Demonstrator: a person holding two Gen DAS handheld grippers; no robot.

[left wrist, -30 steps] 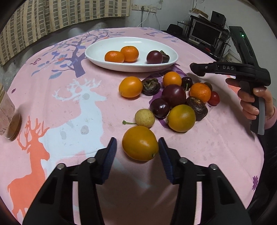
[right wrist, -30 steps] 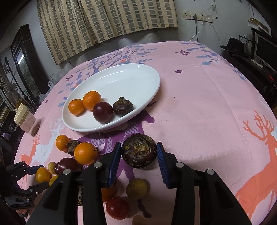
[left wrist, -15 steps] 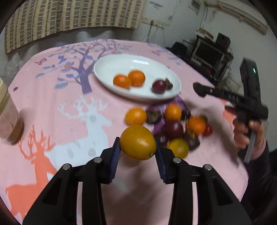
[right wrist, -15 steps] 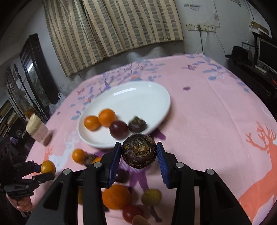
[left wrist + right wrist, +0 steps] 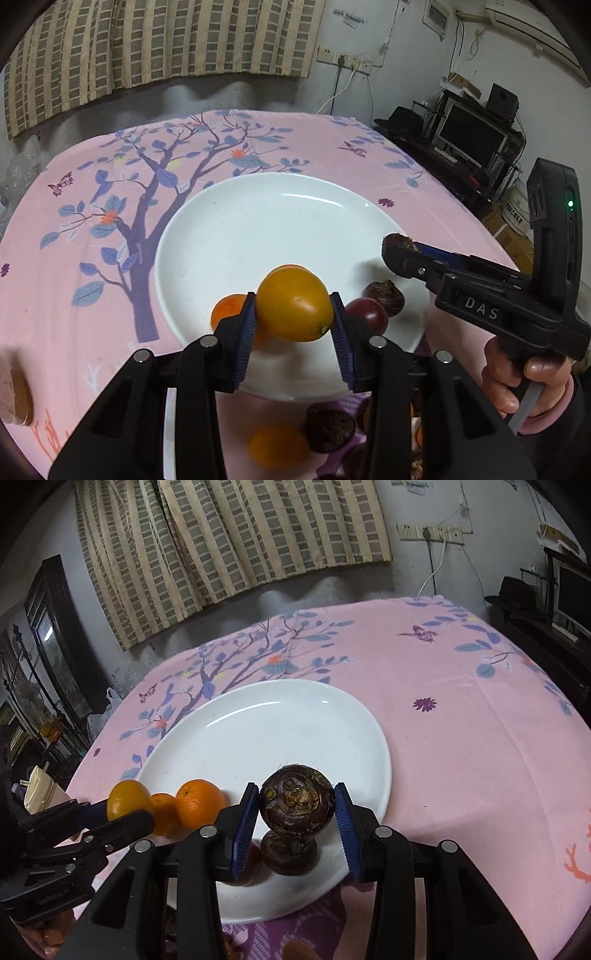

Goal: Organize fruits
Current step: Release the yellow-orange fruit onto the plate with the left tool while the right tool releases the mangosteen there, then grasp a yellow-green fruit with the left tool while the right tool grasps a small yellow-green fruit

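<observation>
Both jaws clamped: left gripper (image 5: 293, 325) on an orange fruit (image 5: 293, 304); right gripper (image 5: 294, 812) on a dark brown fruit (image 5: 296, 799).

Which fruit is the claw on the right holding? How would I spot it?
Find the big white plate on the pink tablecloth. Just above its near edge, the right claw is shut on a round, dark brown fruit with a rough, knobbly skin. The oranges beside it are bright and smooth, so it stands out as the dark, bumpy one in the air.

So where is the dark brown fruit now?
In the right wrist view it is gripped between the right gripper's fingers, dark brown fruit over the white plate's near edge.
</observation>
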